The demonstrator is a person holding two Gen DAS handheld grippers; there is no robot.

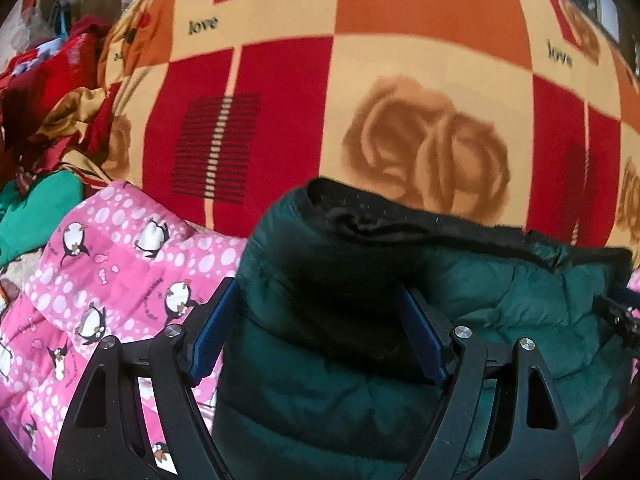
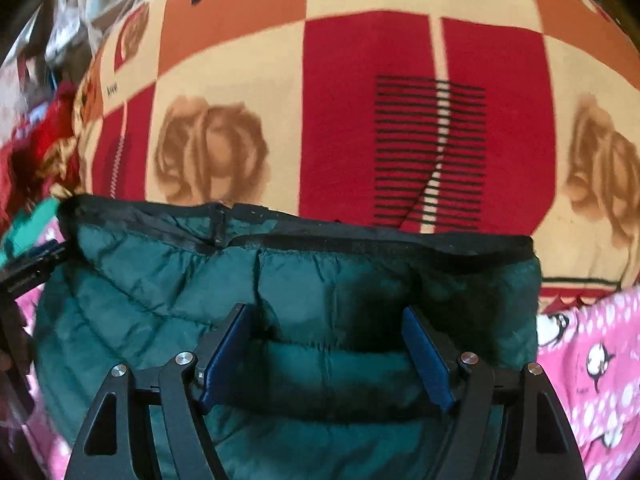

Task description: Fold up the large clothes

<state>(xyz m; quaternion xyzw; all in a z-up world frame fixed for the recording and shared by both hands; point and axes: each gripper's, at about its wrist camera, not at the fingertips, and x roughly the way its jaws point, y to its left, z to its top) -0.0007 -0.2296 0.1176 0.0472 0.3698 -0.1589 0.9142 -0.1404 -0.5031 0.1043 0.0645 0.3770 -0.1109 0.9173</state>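
We saw a dark green quilted puffer jacket (image 1: 360, 340) with a black-trimmed edge lying bunched on a bed, directly under both grippers. Through the left wrist camera, our left gripper (image 1: 318, 332) hung low over the left part of the jacket, its blue-padded fingers (image 1: 212, 336) spread wide apart with padded fabric between them but nothing pinched; whether the pads touched the cloth we could not tell. Through the right wrist camera, our right gripper (image 2: 326, 354) sat the same way over the jacket (image 2: 300, 280), its fingers (image 2: 430, 356) parted wide and holding nothing, with a quilted ridge of the jacket lying between them. The tip of the left gripper showed at the left edge of that view, beside the jacket's corner. The jacket's black trim ran across the far side, bordering a red, orange and cream checked bedspread printed with tan roses and the word "love" (image 1: 380, 60), which stretched away beyond it. A pink quilted garment patterned with penguins and white dots (image 1: 112, 280) lay just beside the jacket and appeared on both sides of it (image 2: 592, 360). Farther left, a heap of red and patterned clothes (image 1: 52, 88) and a teal green piece of cloth (image 1: 36, 212) lay at the bedspread's edge.
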